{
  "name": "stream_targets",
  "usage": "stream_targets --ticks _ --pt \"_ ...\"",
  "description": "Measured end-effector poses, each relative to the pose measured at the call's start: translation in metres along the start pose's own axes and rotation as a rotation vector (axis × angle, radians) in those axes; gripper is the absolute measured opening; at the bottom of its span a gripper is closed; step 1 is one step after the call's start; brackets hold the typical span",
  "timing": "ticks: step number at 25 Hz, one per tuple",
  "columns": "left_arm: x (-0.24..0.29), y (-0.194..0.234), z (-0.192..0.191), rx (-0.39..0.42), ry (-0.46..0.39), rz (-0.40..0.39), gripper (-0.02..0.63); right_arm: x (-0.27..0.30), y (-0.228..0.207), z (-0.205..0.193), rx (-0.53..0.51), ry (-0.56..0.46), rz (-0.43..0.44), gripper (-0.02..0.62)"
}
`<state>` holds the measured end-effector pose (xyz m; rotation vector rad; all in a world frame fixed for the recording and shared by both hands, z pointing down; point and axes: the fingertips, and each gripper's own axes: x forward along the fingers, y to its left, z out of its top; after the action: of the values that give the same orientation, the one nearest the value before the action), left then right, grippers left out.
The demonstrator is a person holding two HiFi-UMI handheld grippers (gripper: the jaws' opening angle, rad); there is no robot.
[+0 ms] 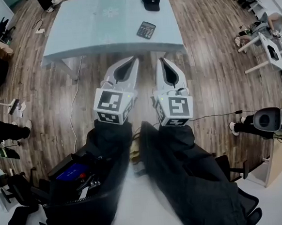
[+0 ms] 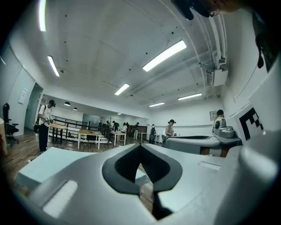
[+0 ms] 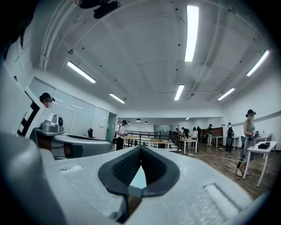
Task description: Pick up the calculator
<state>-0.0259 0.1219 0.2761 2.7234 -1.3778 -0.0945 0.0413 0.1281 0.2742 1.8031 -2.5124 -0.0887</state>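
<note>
A dark calculator (image 1: 146, 30) lies flat on the pale blue table (image 1: 90, 26), toward its near right part. Both grippers hang level over the wooden floor, short of the table's near edge. My left gripper (image 1: 136, 59) is shut, tips meeting, with nothing between them. My right gripper (image 1: 160, 60) is likewise shut and empty. In the left gripper view the left gripper's tips (image 2: 140, 145) touch in front of a slice of table (image 2: 44, 162). In the right gripper view the right gripper's tips (image 3: 140, 148) meet the same way. The calculator is hidden in both gripper views.
A black cap (image 1: 150, 0) rests at the table's far right. A cable (image 1: 74, 102) trails across the floor on the left. White desks and chairs (image 1: 267, 51) stand at the right, and a machine (image 1: 268, 120) sits near right. Several people stand far off among tables (image 3: 189, 143).
</note>
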Motion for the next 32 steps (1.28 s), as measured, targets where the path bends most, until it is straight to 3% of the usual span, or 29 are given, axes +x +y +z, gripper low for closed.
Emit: stream_targets --ticks 26,32 --pt "-0.018 0.011 -0.035 -0.057 0.051 0.020 0.002 -0.007 0.010 -0.034 0.030 0.052 -0.010 0.000" --pt "-0.019 0.003 -0.042 -0.015 0.051 -0.001 0.002 -0.012 0.011 -0.042 0.026 0.072 -0.015 0.000"
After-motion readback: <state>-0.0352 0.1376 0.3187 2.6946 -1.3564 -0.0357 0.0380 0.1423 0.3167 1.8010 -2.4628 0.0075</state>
